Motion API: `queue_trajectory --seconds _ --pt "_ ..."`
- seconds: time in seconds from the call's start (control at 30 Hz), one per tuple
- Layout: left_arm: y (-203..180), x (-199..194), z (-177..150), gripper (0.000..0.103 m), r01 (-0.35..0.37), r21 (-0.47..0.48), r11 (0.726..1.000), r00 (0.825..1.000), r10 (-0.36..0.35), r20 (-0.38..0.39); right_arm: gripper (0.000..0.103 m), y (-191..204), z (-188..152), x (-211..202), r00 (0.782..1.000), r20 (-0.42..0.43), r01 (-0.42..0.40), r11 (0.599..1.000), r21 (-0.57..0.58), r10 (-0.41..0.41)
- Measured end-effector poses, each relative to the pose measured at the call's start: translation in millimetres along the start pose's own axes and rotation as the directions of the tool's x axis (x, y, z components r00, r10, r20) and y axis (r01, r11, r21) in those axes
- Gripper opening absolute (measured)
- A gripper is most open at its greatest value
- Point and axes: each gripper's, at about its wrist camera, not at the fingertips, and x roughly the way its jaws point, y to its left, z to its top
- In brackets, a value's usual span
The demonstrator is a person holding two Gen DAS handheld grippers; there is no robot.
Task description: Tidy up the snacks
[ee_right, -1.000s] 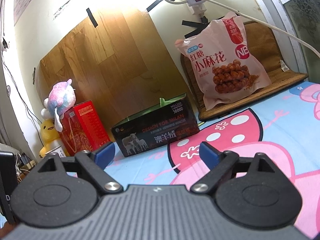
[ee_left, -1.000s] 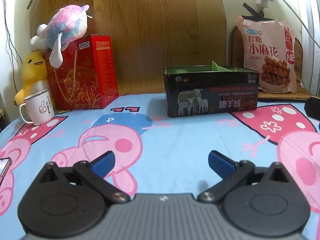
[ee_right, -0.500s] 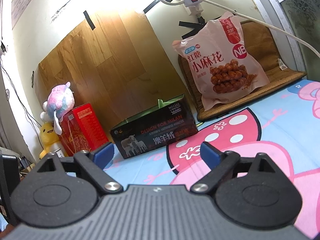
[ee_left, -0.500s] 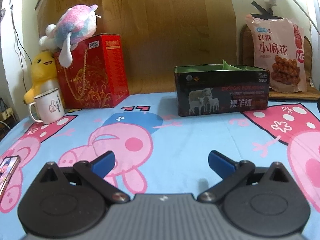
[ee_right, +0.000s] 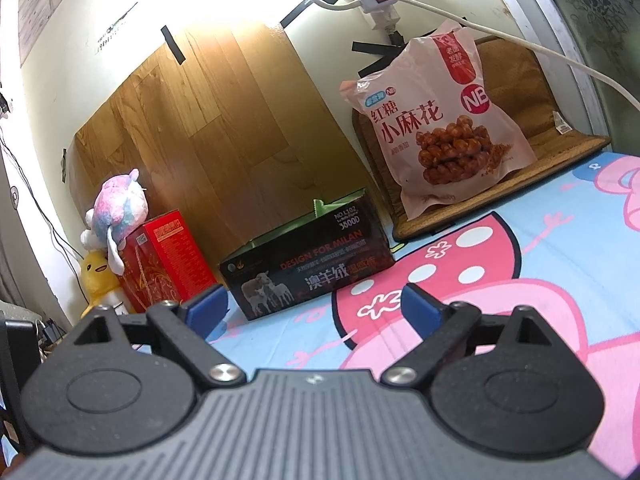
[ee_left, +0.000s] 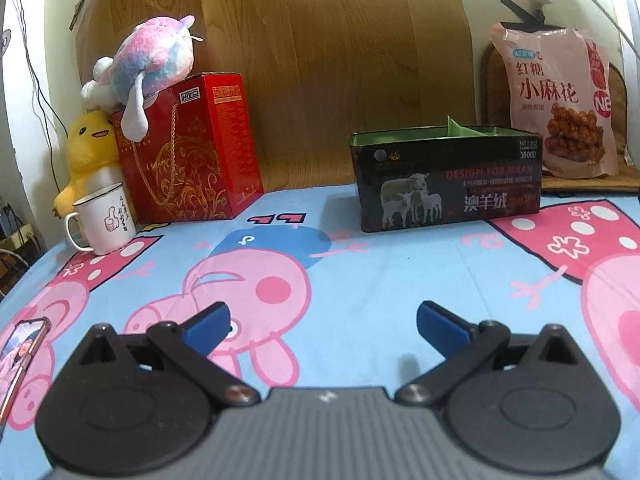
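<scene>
Pink snack bag stands upright, print forward.

Left hand-held gripper and right hand-held gripper — both spread wide, holding nothing.

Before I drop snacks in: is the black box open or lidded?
Open. The black box has no lid; its green inner wall shows above the rim, with a green corner poking up. Contents below the rim cannot be seen.
</scene>
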Motion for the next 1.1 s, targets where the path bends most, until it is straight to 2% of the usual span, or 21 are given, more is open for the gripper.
queue_trajectory --seconds 0.27,1.1 --pt "-4.0 0.9 -0.4 0.103 -0.033 0.036 0.999 0.999 0.033 -0.002 0.095 0.6 -0.5 0.0 1.000 0.001 0.003 1.000 0.001 -0.003" --pt "-2.2 0.0 -0.8 0.103 0.007 0.037 0.999 1.000 -0.007 0.002 0.097 2.6 -0.5 1.9 1.000 0.000 0.016 0.999 -0.033 -0.016"
